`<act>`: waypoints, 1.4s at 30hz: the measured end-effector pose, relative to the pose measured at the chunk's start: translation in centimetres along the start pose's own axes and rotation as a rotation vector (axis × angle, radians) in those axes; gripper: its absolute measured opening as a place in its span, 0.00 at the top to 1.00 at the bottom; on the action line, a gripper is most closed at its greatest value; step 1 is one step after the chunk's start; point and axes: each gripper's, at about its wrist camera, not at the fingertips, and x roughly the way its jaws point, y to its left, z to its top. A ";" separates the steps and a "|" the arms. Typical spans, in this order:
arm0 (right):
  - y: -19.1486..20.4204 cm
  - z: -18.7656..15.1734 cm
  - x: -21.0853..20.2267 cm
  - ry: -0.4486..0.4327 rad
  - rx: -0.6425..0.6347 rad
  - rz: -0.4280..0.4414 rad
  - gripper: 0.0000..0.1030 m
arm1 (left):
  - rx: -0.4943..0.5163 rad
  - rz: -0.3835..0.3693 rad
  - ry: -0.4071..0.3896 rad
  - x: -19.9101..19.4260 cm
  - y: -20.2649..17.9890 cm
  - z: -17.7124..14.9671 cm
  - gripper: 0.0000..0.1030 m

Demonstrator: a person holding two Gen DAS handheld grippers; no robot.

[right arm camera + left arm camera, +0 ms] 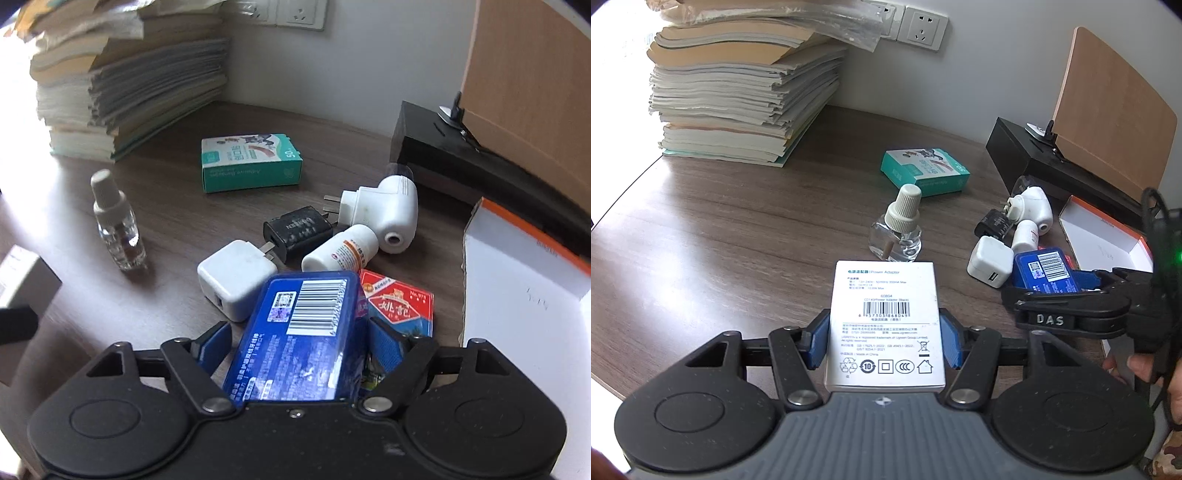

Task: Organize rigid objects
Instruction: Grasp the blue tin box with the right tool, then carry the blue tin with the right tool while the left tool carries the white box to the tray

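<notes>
My left gripper point(884, 334) is shut on a white power adapter box point(884, 314), held above the wooden desk point(738, 240). My right gripper point(295, 349) is shut on a blue box with a barcode point(299, 332); it also shows in the left wrist view point(1047, 273). Under the blue box lies a red card pack point(400, 302). Close by lie a white USB charger point(234, 277), a black charger point(299, 230), a small white bottle point(341, 251), a white plug-in unit point(388, 210), a clear bottle point(118, 229) and a teal bandage box point(251, 162).
An open white and orange box point(524, 288) lies at the right. A black box point(436, 155) with a wooden board point(528, 85) stands behind it. A tall stack of books point(738, 92) fills the back left, under wall sockets point(923, 29).
</notes>
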 end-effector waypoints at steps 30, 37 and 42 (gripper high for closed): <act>-18.7 -2.3 -12.9 -0.183 0.414 -0.078 0.31 | 0.227 -0.078 -0.016 2.0 -18.5 5.6 0.42; -22.4 -4.4 -14.4 -0.192 0.466 -0.118 0.31 | 0.302 -0.124 -0.015 3.0 -23.9 5.2 0.42; -24.2 -5.4 -14.5 -0.188 0.489 -0.120 0.31 | 0.326 -0.146 -0.007 3.7 -26.4 4.8 0.42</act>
